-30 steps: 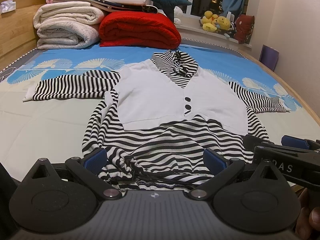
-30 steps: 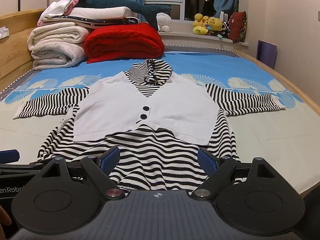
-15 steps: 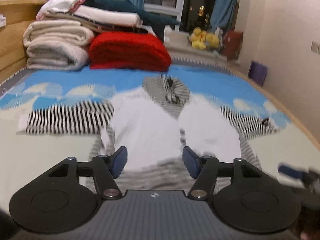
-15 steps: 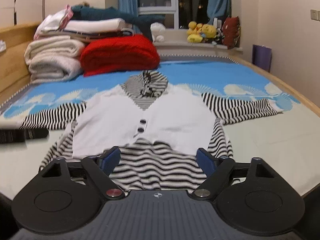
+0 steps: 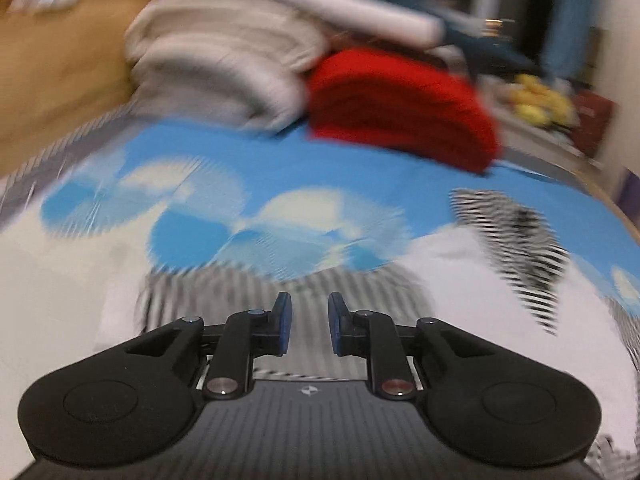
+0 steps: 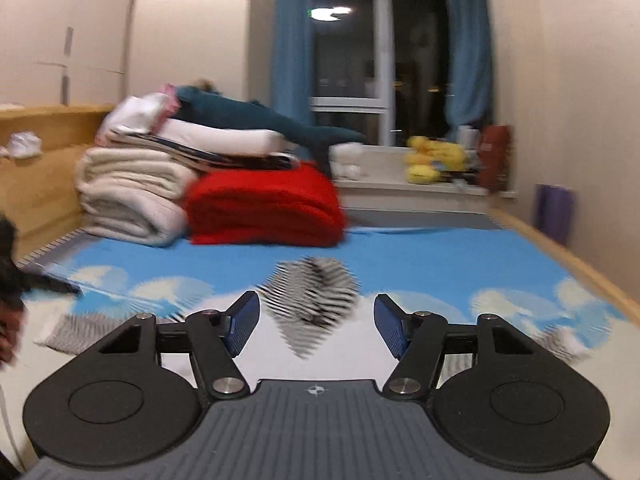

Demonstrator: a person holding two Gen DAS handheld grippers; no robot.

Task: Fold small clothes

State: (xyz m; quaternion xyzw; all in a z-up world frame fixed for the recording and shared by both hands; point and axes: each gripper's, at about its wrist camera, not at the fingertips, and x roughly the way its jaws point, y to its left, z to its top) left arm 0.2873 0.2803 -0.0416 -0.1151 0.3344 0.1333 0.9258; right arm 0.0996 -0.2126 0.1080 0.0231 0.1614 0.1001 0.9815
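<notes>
A small black-and-white striped top with a white vest front (image 5: 472,292) lies flat on the bed. Its striped collar (image 6: 316,292) shows between the right gripper's fingers, farther off. My left gripper (image 5: 309,326) hovers over the garment's left striped sleeve (image 5: 248,292), jaws narrowed to a small gap, nothing between them. My right gripper (image 6: 316,326) is open and empty above the white vest front (image 6: 320,360). Both views are motion-blurred.
A pile of folded cream blankets (image 6: 128,196) and a red blanket (image 6: 264,208) sit at the bed's head, with a wooden headboard (image 6: 36,160) to the left. Yellow plush toys (image 6: 432,160) are on the window sill. The bed's wooden edge (image 6: 576,264) runs along the right.
Both grippers have moved up the garment from its hem. The left one swung left over the sleeve and its jaws narrowed. The right one rose toward the collar and stayed open.
</notes>
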